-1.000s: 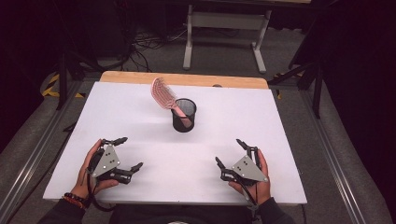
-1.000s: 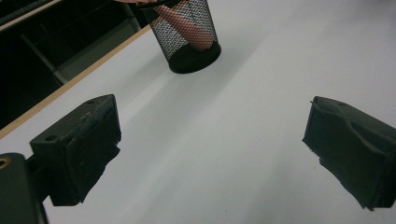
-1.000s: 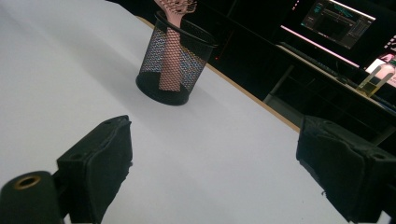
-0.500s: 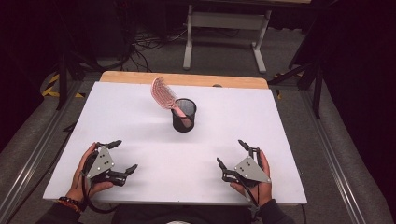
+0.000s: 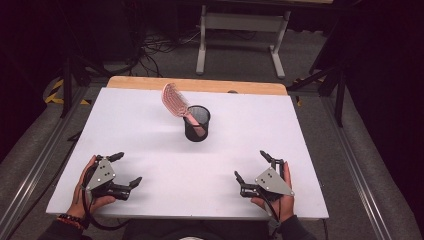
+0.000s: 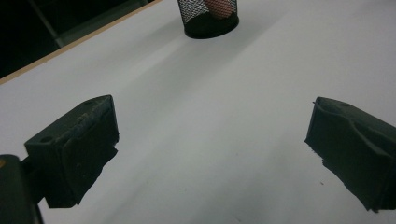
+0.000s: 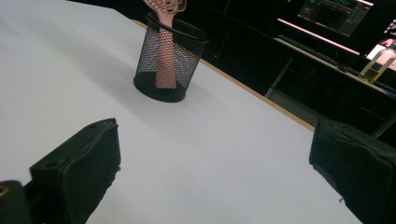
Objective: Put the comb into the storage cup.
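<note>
Pink hairbrush (image 5: pixel 176 101) stands handle-down in the black mesh cup (image 5: pixel 197 124) mid-desk, toward the far edge. Looks finished: left tool (image 5: pixel 121 170) and right tool (image 5: pixel 252 166) gape wide, empty, near the front edge.

We find the white rectangular worktop (image 5: pixel 150 130) bare across its whole near half, so either hand can sweep freely there. The one obstacle is the black wire-mesh cup (image 5: pixel 197 123) standing upright toward the far middle, with a pink plastic hairbrush (image 5: pixel 176 100) leaning out of it up and to the left. Open passage lies on both sides of the cup.
</note>
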`<state>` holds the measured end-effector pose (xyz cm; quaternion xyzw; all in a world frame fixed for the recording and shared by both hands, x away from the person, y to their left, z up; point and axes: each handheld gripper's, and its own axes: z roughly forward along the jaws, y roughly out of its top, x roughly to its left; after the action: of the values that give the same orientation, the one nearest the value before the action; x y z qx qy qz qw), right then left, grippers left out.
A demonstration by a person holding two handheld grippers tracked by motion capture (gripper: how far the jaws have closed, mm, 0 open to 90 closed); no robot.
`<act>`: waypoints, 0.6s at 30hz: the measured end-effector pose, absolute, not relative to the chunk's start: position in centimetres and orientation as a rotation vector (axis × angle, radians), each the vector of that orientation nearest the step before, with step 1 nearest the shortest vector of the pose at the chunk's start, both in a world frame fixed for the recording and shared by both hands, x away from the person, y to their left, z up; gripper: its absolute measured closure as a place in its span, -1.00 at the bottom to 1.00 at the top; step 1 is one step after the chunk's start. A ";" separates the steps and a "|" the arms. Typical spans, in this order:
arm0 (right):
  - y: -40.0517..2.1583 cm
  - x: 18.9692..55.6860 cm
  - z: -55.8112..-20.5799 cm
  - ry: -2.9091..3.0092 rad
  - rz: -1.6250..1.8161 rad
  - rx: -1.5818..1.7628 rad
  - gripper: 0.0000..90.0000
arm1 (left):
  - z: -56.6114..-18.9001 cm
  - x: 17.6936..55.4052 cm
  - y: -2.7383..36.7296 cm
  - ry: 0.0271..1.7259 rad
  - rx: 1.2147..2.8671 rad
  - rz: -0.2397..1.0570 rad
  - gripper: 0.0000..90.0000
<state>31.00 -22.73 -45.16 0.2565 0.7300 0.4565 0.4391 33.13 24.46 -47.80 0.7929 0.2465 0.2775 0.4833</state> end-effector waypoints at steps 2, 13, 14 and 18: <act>-22.7 31.0 -45.3 1.817 1.129 0.634 -0.94 | -47.6 33.1 24.5 0.600 1.924 0.681 -0.93; -23.0 31.0 -45.0 1.818 1.137 0.628 -0.96 | -47.5 33.1 24.6 0.616 1.901 0.670 -0.93; -22.9 31.0 -45.1 1.817 1.130 0.625 -0.96 | -47.5 33.1 24.5 0.617 1.901 0.665 -0.93; -22.9 30.9 -45.2 1.818 1.119 0.619 -0.96 | -47.6 33.2 24.3 0.603 1.900 0.660 -0.93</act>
<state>30.91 -22.92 -45.21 0.2495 0.7331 0.4513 0.4435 33.16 24.32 -47.56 0.7850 0.2489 0.2727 0.4975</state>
